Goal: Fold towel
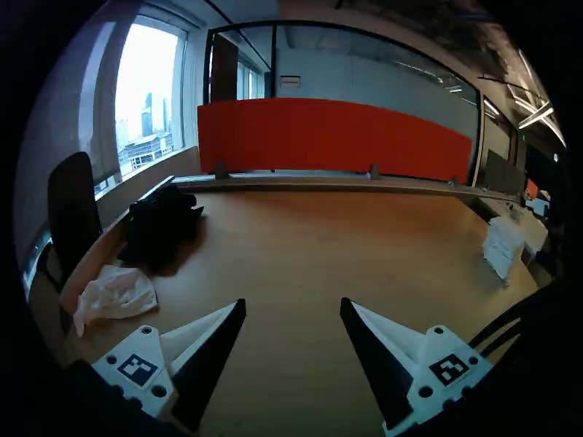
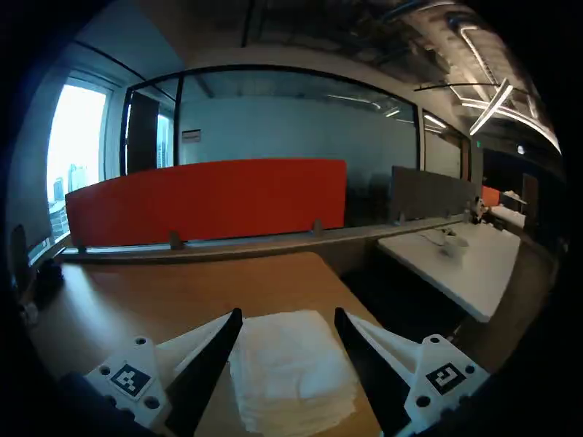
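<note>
Right, your left gripper [image 1: 292,302] hangs over the bare wooden desk [image 1: 313,240], fingers spread wide. A crumpled white cloth [image 1: 115,295] lies off to its left near the desk edge, just beside a black bundle [image 1: 160,226]. Your right gripper [image 2: 286,312] is spread wide too, one finger on each side of a folded white towel [image 2: 291,371] lying flat by the desk's corner, with a red divider [image 2: 211,197] beyond.
</note>
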